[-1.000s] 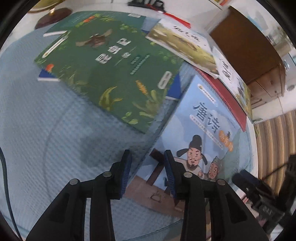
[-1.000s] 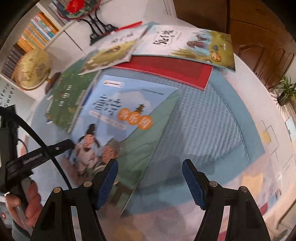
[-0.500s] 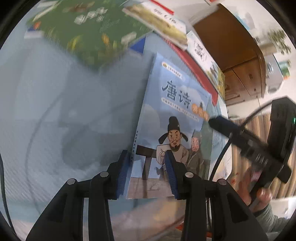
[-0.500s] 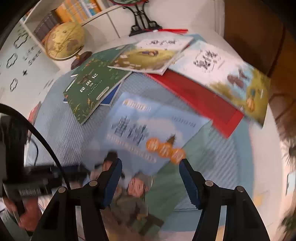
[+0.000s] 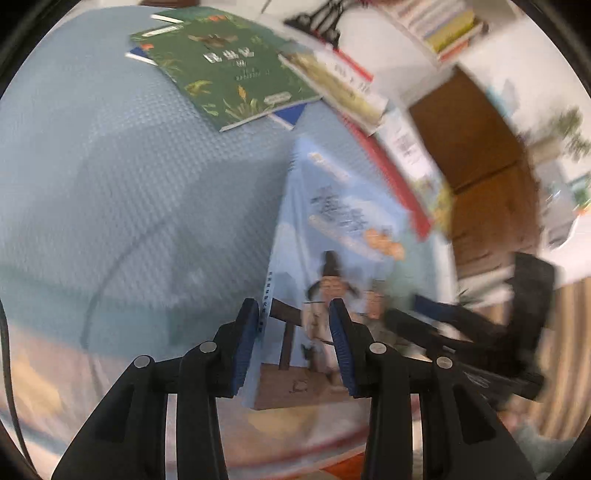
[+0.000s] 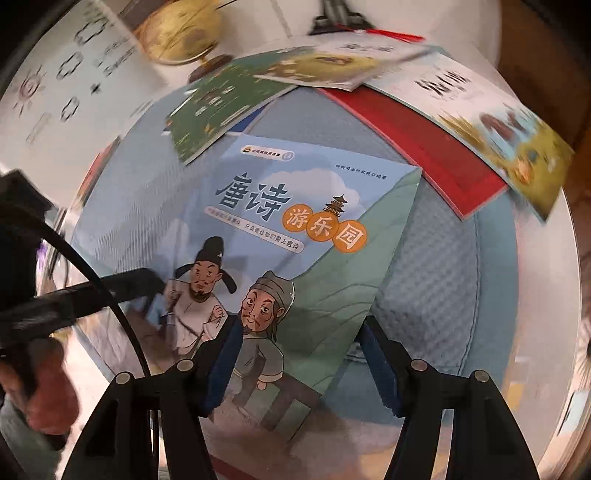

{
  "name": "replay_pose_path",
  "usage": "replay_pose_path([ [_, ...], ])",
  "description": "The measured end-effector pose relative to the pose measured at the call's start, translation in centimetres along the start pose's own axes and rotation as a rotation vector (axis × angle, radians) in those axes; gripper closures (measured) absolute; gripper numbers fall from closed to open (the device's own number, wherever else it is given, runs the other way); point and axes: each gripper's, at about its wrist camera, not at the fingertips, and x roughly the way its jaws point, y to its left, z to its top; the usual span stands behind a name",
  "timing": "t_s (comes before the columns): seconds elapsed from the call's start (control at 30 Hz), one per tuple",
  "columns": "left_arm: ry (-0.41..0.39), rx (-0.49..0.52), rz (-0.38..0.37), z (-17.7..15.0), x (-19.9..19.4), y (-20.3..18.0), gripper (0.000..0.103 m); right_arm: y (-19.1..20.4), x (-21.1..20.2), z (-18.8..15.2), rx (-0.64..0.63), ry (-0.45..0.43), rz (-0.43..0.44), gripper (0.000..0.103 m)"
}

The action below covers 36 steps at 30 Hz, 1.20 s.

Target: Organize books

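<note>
Blue book (image 6: 295,236) w/ corner between left gripper (image 5: 293,332) pads (blurry).

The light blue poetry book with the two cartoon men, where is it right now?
The light blue poetry book fills the middle of the right wrist view, over the blue mat, just below the green book and left of the red book.

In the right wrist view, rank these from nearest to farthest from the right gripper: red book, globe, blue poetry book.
1. Blue poetry book: between the right gripper's fingers, centre.
2. Red book: beyond it, upper right.
3. Globe: far back, upper left, past the green book.
</note>
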Motion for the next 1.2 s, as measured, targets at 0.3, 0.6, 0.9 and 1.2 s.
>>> replay_pose_path([
  [0.3,-0.060,-0.138,-0.061,-2.6,-0.2,0.8,0.070,-1.2,1.3,3.0,0.016,-0.025,0.089,0.036],
  [0.6,-0.011,-0.177,-0.140,-2.4,3.3,-0.1,0.089,-0.1,1.7,2.5,-0.046,-0.052,0.057,0.028],
  [0.9,-0.011,-0.371,-0.383,-1.2,2.8,1.2,0.095,-5.4,0.2,1.8,0.185,0.102,0.312,0.026],
  [1.2,0.031,-0.522,-0.540,-0.9,3.5,2.1,0.095,-9.5,0.5,-1.9,0.447,0.097,0.638,0.026],
])
